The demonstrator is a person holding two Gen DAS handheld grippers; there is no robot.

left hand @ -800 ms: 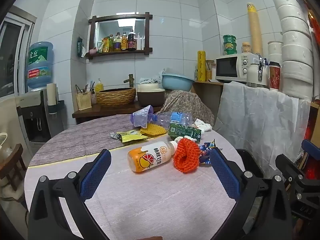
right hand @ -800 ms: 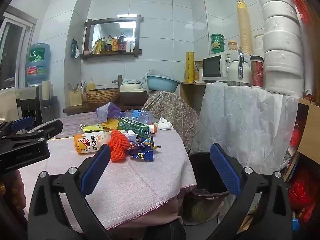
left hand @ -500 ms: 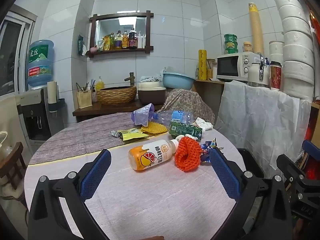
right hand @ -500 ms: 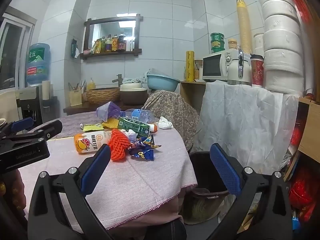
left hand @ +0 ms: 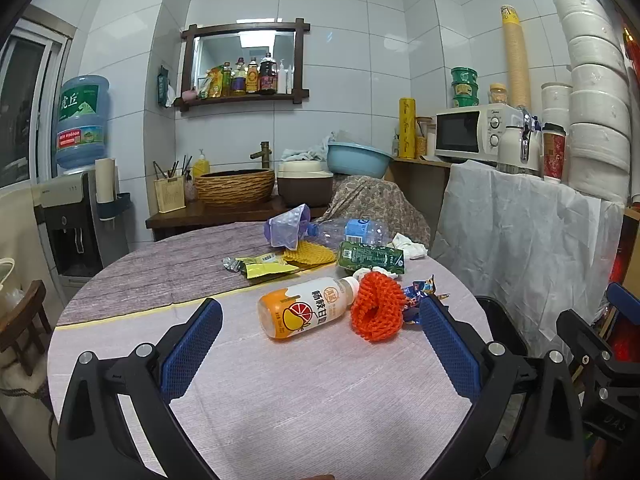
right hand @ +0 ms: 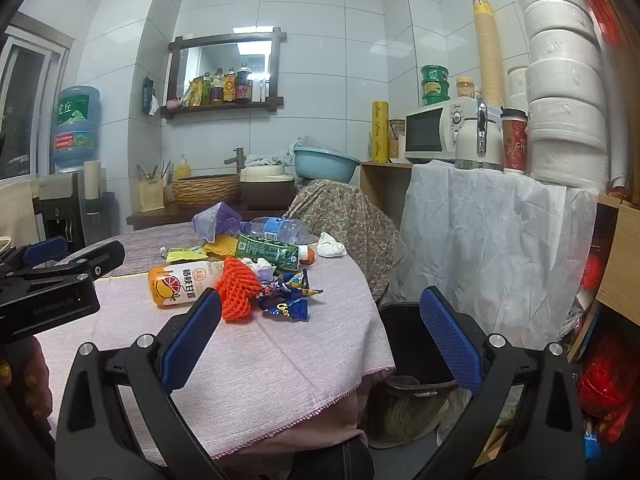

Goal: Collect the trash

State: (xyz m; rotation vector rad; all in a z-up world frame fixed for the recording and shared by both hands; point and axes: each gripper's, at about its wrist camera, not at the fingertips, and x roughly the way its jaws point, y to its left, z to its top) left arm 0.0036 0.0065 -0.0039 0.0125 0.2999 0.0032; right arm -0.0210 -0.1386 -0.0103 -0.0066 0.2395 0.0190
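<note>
Left wrist view: round tabletop (left hand: 280, 400) under pale cloth, litter clustered at far side, none collected yet. Black bin (right hand: 412, 344) on floor beside tabletop edge, right wrist view. Orange drink bottle (left hand: 306, 307) on its side, touching orange foam net (left hand: 376, 310); green carton (left hand: 370, 257), clear bottle (left hand: 352, 230), yellow wrapper (left hand: 264, 266), blue snack wrappers (right hand: 286, 300) behind and beside. Left gripper (left hand: 320, 348) fingers spread wide, empty, bottle just ahead between them. Right gripper (right hand: 320, 348) fingers likewise spread, empty, short of the litter.
</note>
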